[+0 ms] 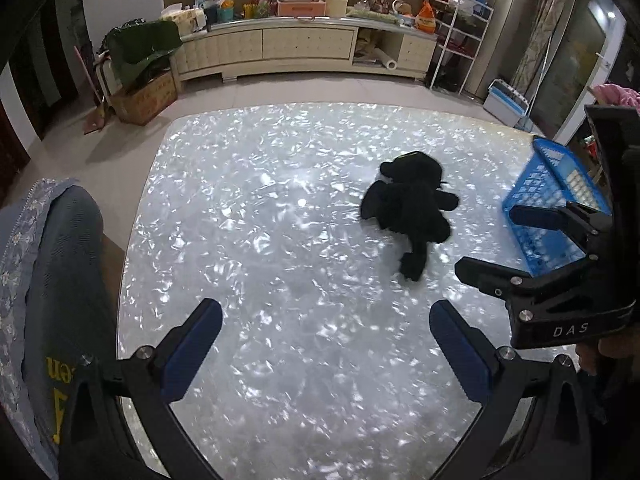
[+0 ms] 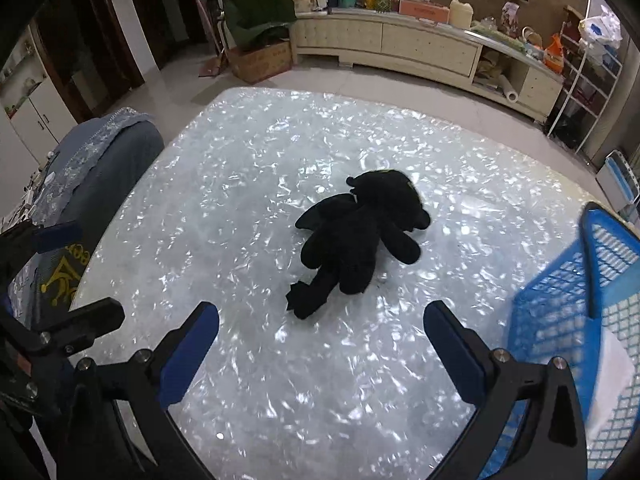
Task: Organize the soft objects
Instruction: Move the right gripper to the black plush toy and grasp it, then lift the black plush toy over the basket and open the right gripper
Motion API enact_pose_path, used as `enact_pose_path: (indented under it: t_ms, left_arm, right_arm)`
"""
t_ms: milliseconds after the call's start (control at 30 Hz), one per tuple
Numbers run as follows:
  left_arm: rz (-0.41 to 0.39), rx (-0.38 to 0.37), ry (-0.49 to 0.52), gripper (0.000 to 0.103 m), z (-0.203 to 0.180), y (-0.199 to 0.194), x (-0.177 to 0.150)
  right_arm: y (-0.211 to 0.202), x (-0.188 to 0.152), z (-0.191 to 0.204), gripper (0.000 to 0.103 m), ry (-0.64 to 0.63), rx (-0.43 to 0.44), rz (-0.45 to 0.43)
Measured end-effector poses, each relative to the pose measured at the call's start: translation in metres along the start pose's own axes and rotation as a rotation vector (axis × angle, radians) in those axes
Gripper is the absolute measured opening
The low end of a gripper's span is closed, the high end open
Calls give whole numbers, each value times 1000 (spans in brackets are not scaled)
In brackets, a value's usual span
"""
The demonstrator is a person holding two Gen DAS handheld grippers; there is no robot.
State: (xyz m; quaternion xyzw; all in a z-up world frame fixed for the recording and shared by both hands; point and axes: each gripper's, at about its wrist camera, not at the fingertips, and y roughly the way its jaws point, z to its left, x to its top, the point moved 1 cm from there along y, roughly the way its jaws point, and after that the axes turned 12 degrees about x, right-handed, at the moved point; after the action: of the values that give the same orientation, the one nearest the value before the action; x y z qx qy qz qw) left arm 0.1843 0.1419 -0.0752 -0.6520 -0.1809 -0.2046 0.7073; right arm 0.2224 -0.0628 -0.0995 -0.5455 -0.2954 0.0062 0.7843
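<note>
A black plush toy [image 1: 412, 208] lies on the shiny white pearl-patterned table [image 1: 260, 240], its tail toward me. In the right wrist view the plush toy [image 2: 356, 240] lies just ahead of the fingers. A blue plastic mesh basket [image 1: 548, 204] stands at the table's right edge; it also shows at the right in the right wrist view [image 2: 576, 320]. My left gripper [image 1: 326, 344] is open and empty above the near table. My right gripper [image 2: 320, 348] is open and empty, a little short of the toy's tail. The right gripper also shows in the left wrist view [image 1: 504, 240], open beside the basket.
A chair with a blue-grey cloth [image 1: 48, 280] stands at the table's left edge. A long cream cabinet [image 1: 304, 46] loaded with clutter runs along the far wall. A cardboard box [image 1: 144, 98] sits on the floor at left, a white rack [image 1: 460, 40] at right.
</note>
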Motion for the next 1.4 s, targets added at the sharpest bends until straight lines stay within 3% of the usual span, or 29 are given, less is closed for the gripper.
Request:
enact_pose_path:
  t_ms: [133, 367, 467, 567, 633, 800, 1033, 1400]
  left_arm:
    - [16, 7, -2, 103, 4, 22, 6]
    - [37, 32, -13, 103, 13, 57, 17]
    - [34, 32, -20, 103, 15, 70, 19]
    - [42, 28, -27, 103, 15, 81, 19]
    - [49, 30, -27, 103, 14, 86, 18]
    - [54, 19, -51, 103, 20, 90, 16]
    - [50, 25, -49, 103, 24, 82, 14]
    - [14, 0, -35, 103, 3, 44, 7]
  right_arm:
    - [22, 8, -9, 94, 30, 0, 24]
    - [56, 18, -26, 92, 92, -22, 56]
    - [68, 20, -33, 86, 111, -36, 78]
    - [78, 20, -37, 74, 114, -44, 92]
    - [84, 20, -37, 59, 110, -34, 103]
    - [90, 18, -33, 46, 76, -46, 85]
    - [79, 11, -33, 41, 55, -12, 64]
    - [14, -5, -7, 40, -31, 11, 14]
